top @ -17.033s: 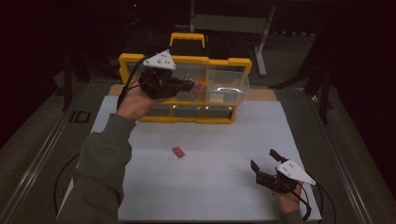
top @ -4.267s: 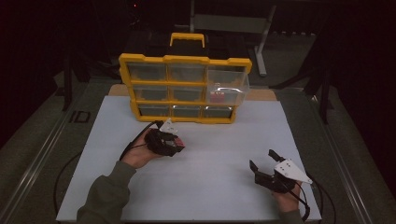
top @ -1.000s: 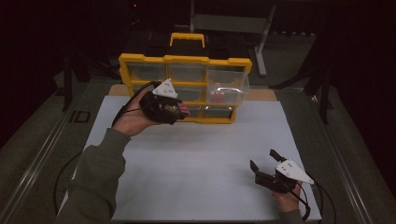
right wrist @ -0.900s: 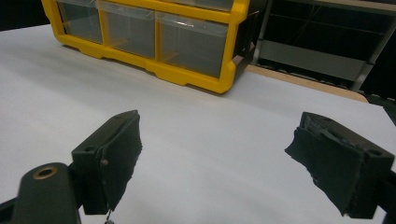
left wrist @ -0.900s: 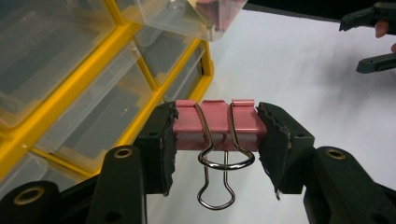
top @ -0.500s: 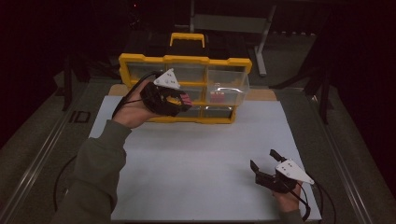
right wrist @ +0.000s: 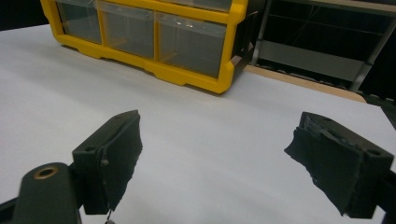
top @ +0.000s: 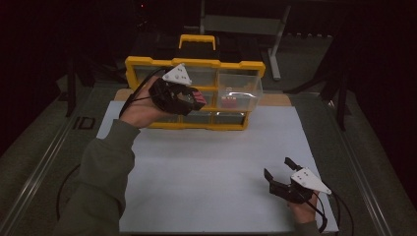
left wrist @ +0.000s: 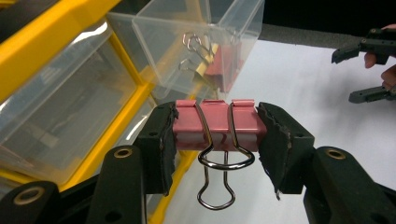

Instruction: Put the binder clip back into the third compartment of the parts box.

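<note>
While our left gripper (left wrist: 215, 133) squeezes the pink binder clip (left wrist: 215, 129) by its two ends just in front of the open clear drawer (left wrist: 198, 32), we should hold it tight, lift it over the drawer's front wall, then let go.

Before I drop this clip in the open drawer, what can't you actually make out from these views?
- Pink binder clip: in the high view, largely hidden by the left gripper.
- Pulled-out clear plastic drawer: clip count inside blurred by the wall's glare.
- Yellow drawer cabinet: top cut off in the right gripper view; closed drawers' contents unreadable.
</note>
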Demonstrator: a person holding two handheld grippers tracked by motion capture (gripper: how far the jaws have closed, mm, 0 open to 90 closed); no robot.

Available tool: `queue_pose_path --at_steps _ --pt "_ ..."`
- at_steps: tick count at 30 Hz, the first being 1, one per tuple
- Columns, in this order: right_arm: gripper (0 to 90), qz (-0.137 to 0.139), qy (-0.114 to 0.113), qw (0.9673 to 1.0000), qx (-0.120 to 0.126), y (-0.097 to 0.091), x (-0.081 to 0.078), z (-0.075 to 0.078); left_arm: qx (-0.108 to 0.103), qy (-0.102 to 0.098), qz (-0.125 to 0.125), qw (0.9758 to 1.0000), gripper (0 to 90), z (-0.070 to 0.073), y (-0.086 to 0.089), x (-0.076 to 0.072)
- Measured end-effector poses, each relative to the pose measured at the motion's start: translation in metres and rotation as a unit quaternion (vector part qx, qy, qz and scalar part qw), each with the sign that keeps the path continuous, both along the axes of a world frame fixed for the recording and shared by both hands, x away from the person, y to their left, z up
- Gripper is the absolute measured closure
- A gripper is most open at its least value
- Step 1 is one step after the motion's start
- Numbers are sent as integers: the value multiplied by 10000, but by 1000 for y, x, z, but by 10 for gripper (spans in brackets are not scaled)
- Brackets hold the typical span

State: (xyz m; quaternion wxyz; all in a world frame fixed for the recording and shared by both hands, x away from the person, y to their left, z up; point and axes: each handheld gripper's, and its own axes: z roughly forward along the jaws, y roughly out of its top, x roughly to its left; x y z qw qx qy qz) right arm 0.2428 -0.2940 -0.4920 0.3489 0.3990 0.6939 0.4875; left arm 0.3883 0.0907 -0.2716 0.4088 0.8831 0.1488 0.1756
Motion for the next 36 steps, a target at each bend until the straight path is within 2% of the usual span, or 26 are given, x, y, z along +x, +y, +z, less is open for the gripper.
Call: queue_pose_path --at_steps 15,29,36 --pt "148 7 3 10000 -1 0 0 0 -71 -65 -75 9999 496 14 -2 6" --pt "149 -4 2 10000 3 -1 0 0 -142 -17 -183 9997 496 22 -4 10" --pt "149 -16 18 10000 3 -1 1 0 -278 2 -198 9994 496 27 -1 12"
